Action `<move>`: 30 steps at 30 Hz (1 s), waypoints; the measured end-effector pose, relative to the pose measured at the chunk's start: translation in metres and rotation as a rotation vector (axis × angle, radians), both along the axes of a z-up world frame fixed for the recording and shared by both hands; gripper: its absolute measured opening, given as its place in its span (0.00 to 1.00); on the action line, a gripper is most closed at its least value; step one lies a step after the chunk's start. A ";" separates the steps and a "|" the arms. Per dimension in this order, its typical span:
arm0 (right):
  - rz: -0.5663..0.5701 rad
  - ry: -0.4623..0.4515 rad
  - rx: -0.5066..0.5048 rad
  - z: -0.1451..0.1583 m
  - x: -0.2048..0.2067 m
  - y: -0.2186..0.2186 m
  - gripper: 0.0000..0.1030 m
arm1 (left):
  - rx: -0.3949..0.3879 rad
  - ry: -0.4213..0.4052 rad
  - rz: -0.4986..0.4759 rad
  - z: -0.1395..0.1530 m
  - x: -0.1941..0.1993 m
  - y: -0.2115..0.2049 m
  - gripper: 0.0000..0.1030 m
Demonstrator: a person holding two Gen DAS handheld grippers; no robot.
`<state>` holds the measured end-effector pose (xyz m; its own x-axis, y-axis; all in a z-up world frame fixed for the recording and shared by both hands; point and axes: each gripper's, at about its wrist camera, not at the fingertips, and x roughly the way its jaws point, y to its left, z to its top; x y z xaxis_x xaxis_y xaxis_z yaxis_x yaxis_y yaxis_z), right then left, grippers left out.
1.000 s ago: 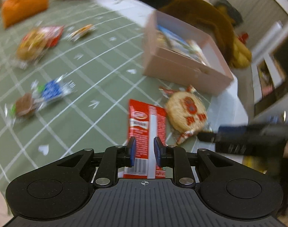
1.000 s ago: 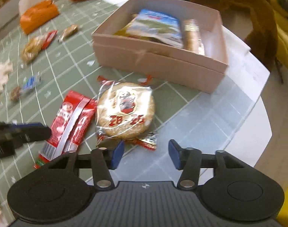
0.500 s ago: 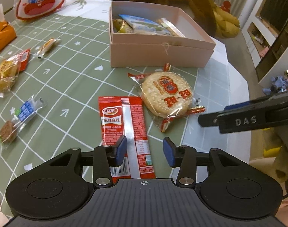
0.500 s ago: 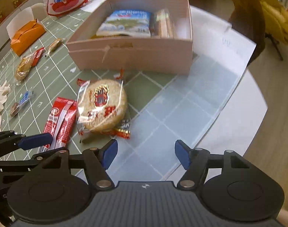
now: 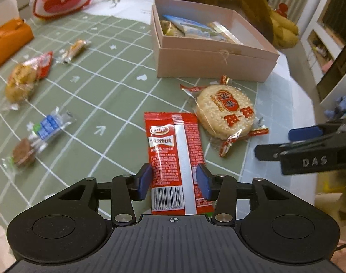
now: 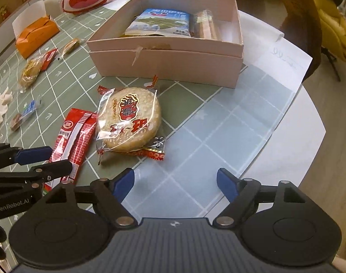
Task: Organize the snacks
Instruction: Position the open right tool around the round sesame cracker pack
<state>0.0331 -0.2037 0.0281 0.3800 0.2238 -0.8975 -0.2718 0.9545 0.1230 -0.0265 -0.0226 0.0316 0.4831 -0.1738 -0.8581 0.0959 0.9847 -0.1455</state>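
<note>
Just in front of the pink box (image 6: 168,61), going left to right, the left gripper (image 5: 174,179) straddles the near end of the red spicy-strip packet (image 5: 176,154) with fingers released, the wrapped sesame rice cracker (image 6: 129,119) lies beside it, and the right gripper (image 6: 175,182) hovers spread wide, grasping nothing.

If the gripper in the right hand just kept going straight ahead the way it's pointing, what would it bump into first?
Probably the round sesame cracker in its clear wrapper: it lies ahead of the open right gripper, a little left of centre. Dead centre is bare tablecloth, then the pink box. Depth is hard to judge here.
</note>
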 end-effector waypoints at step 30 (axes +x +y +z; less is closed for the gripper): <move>0.049 0.010 0.032 0.011 0.020 0.022 0.92 | 0.052 -0.051 0.060 -0.002 -0.024 -0.001 0.54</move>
